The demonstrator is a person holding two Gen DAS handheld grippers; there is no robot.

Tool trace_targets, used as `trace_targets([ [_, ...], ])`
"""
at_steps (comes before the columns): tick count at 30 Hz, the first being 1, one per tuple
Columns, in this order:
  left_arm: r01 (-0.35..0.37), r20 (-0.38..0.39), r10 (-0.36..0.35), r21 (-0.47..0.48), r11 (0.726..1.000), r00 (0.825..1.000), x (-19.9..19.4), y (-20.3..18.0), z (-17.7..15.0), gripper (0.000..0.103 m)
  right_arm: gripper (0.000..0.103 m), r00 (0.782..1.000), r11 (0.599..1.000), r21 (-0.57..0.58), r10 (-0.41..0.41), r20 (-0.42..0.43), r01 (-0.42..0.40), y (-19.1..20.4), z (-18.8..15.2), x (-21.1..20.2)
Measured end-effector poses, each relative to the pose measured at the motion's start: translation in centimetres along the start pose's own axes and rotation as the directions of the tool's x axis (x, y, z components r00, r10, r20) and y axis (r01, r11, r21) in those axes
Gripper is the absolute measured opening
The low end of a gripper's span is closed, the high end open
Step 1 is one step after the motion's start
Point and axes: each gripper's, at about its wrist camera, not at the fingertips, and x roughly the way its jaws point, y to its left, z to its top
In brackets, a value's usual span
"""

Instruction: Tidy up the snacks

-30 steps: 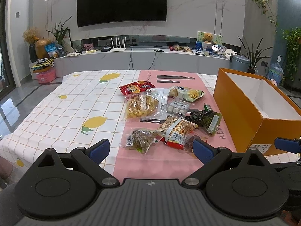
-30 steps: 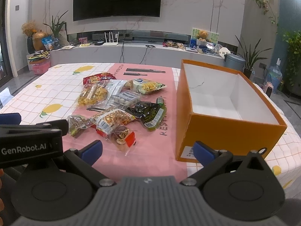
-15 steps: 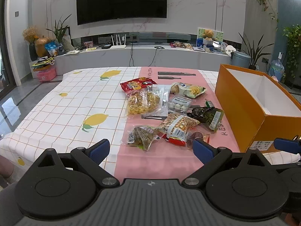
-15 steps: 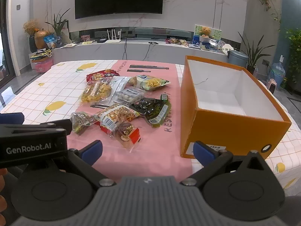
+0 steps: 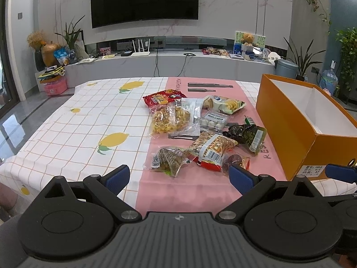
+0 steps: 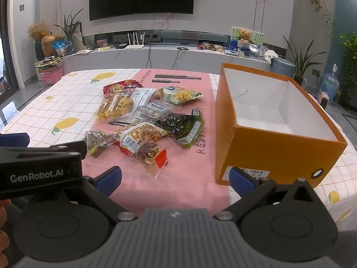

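Several snack packets lie heaped on the pink runner: a red bag [image 5: 164,97] at the back, a clear bag of yellow crisps [image 5: 170,120], a peanut packet [image 5: 212,147] and a dark green pouch [image 5: 250,134]. To their right stands an orange box [image 5: 287,125], its white inside bare in the right wrist view [image 6: 263,116]. My left gripper [image 5: 178,176] hovers open short of the nearest packets. My right gripper [image 6: 175,176] is also open, held before the pile's front edge and the box's near left corner. Neither holds anything.
The table [image 5: 78,122] wears a white lemon-print cloth left of the runner. Two dark flat strips [image 5: 207,87] lie at the runner's far end. Behind the table runs a long grey console [image 5: 169,63] under a wall television. The left gripper's body [image 6: 40,165] crosses the right wrist view.
Both views have drawn back and risen slightly, so the snacks and box sit a little farther away. Both grippers stay open and nothing on the table has moved.
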Motion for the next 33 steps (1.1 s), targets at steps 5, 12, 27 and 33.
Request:
trace_targets([
  [5,0.003,-0.001,-0.003,-0.002,1.000,1.000,0.1,0.0,-0.1,0.103,0.100,1.000,1.000,0.000,0.000,0.000,0.000,0.0,0.0,0.0],
  [12,0.006,-0.007,-0.006,-0.007,1.000,1.000,0.3,-0.1,-0.1,0.103,0.100,1.000,1.000,0.001,0.006,-0.002,-0.006,0.1,-0.1,-0.1],
  [27,-0.026,0.000,0.026,0.027,0.999,1.000,0.3,0.0,0.0,0.103,0.100,1.000,1.000,-0.005,0.016,0.010,-0.016,0.2,-0.3,0.1],
  [33,-0.074,0.024,0.074,0.007,0.997,0.997,0.1,2.4,1.2,0.103,0.100,0.993,0.996,-0.045,0.085,0.078,-0.081,0.5,0.2,-0.1],
])
